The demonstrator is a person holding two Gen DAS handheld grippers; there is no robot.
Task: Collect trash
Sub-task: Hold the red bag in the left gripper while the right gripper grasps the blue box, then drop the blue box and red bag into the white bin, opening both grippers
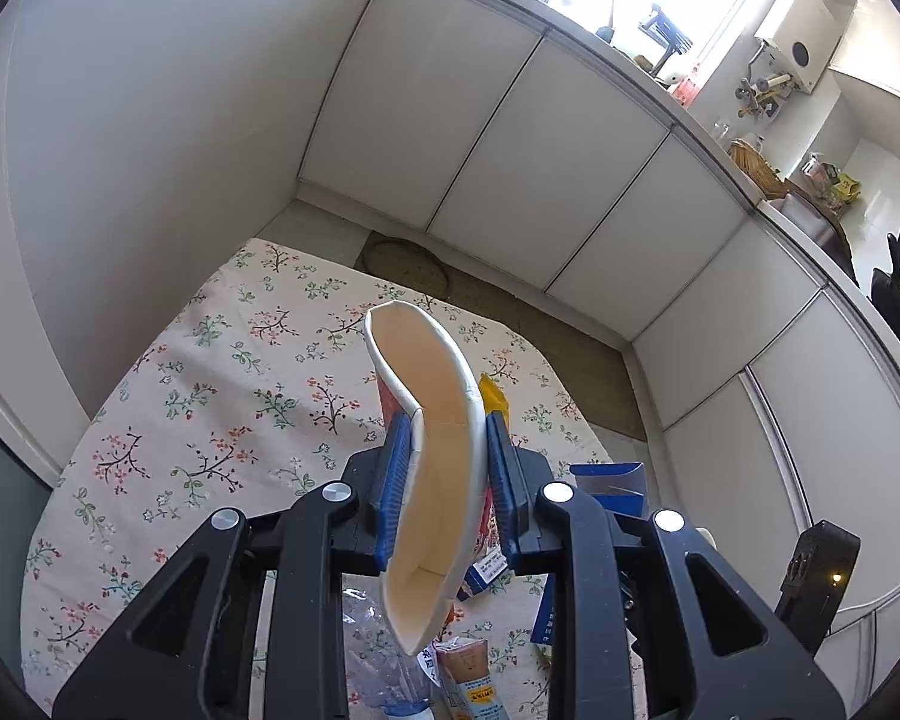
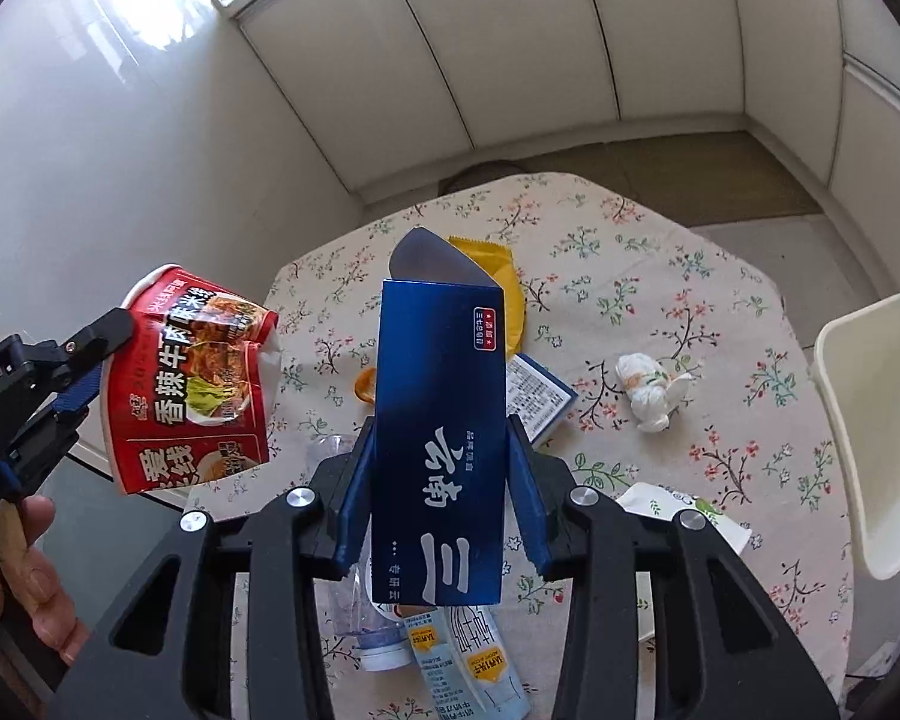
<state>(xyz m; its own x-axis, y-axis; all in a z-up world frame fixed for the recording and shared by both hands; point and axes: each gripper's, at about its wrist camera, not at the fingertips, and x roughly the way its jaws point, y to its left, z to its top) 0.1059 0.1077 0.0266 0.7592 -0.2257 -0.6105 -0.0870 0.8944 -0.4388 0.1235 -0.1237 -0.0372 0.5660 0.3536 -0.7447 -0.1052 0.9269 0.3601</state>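
My left gripper (image 1: 448,426) is shut on a crushed red instant-noodle cup (image 1: 432,468), whose cream inside faces the camera. In the right wrist view the same cup (image 2: 192,372) hangs at the left above the table edge, pinched by the left gripper (image 2: 60,384), with a person's hand (image 2: 24,570) below it. My right gripper (image 2: 441,426) is shut on a tall dark blue carton (image 2: 438,450) with white characters, held upright above the table, its top flap open.
On the floral tablecloth (image 2: 630,252) lie a yellow wrapper (image 2: 504,282), a crumpled tissue (image 2: 648,390), a clear plastic bottle (image 2: 360,600), small drink cartons (image 2: 462,660), a printed box (image 2: 540,396) and a white packet (image 2: 684,510). A cream chair (image 2: 870,432) stands at the right.
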